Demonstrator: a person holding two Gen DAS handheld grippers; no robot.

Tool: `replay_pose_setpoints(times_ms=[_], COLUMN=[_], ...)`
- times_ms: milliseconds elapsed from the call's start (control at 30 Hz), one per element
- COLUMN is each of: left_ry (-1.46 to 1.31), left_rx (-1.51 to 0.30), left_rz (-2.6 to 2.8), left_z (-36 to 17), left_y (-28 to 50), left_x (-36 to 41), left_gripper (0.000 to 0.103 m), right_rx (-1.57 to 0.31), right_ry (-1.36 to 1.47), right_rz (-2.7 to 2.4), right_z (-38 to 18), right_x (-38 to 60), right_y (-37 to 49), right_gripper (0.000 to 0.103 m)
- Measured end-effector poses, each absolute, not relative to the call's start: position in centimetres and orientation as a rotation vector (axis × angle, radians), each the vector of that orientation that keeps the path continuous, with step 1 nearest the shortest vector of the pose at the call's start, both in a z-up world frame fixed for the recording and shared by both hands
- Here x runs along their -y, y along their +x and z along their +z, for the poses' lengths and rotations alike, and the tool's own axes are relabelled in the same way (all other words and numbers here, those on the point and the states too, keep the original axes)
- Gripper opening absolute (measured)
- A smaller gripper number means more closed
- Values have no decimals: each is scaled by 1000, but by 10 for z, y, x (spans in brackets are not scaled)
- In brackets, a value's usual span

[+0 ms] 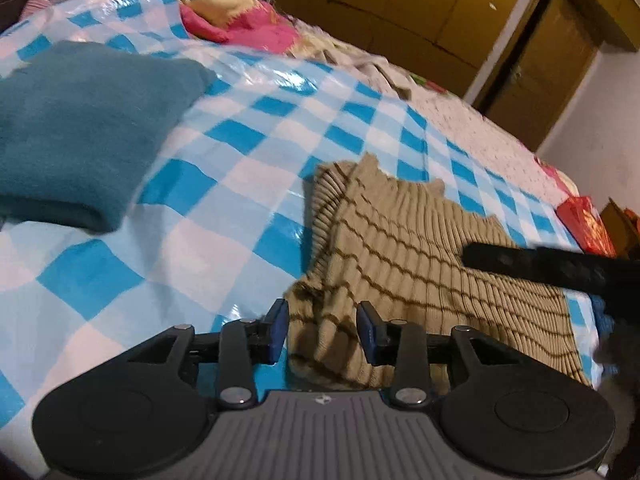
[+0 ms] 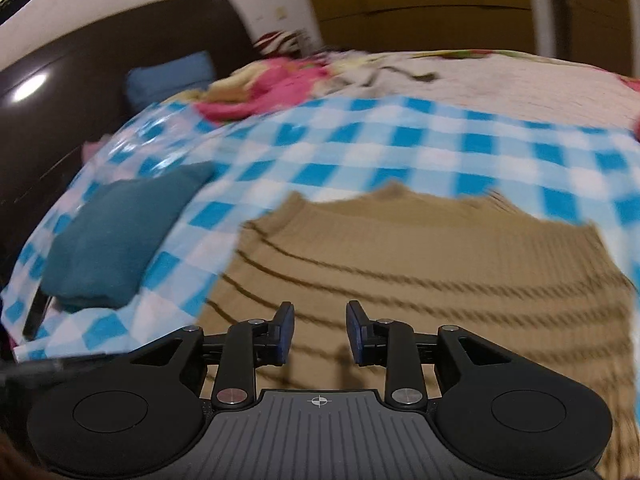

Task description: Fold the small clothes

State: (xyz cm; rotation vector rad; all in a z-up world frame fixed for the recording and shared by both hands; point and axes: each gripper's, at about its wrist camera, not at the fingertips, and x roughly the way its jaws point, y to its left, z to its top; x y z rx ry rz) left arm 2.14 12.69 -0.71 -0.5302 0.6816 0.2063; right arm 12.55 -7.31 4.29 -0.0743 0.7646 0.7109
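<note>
- one tan striped sweater (image 1: 404, 248) lies flat on the near right of the checked sheet (image 1: 248, 136).
- one folded teal garment (image 1: 80, 128) sits far left.
- two grippers: left gripper (image 1: 322, 330) and right gripper (image 2: 320, 330), both spread apart, holding nothing.

Bed under blue-and-white checked plastic sheet (image 1: 248, 148), dark glossy headboard (image 2: 80, 64) catching a lamp glare, brown wooden wardrobe (image 1: 400, 4) against white wall (image 1: 600, 128)

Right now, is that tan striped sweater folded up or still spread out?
Mostly spread: the tan striped sweater lies flat on the checkered sheet, only its near-left corner rumpled. The teal garment beside it looks folded.
</note>
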Motion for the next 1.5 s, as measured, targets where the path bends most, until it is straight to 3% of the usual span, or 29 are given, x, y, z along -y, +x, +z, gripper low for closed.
replay_pose_setpoints(times_ms=[433,533,833,967,1067,1167,1300,1500], left_ry=[-599,-606,-629,-622,-629,-639,-662,-680], left_rx=[-745,-739,-728,-725,-723,-716,-696,-683], left_rz=[124,106,65,56,57,58,60,69], left_z=[-25,-25,-26,-25,-26,-25,-25,-25], left_y=[33,34,33,33,31,30,25,23], left_x=[-132,-132,-134,-132,-132,-133,-137,-141], left_gripper=[54,54,51,51,51,51,52,55], right_rx=[-958,-983,-987,-1003,-1009,-998,-965,-997], right_ry=[-181,-212,-447,-557,-605,-627,-656,-573], right_rz=[789,788,705,714,703,694,676,688], right_z=[17,14,-1,-6,-8,-9,-8,1], right_x=[-39,-58,-100,-114,-122,-123,-119,-106], right_y=[166,169,166,164,163,162,160,171], right_gripper=[34,47,54,63,63,58,36,20])
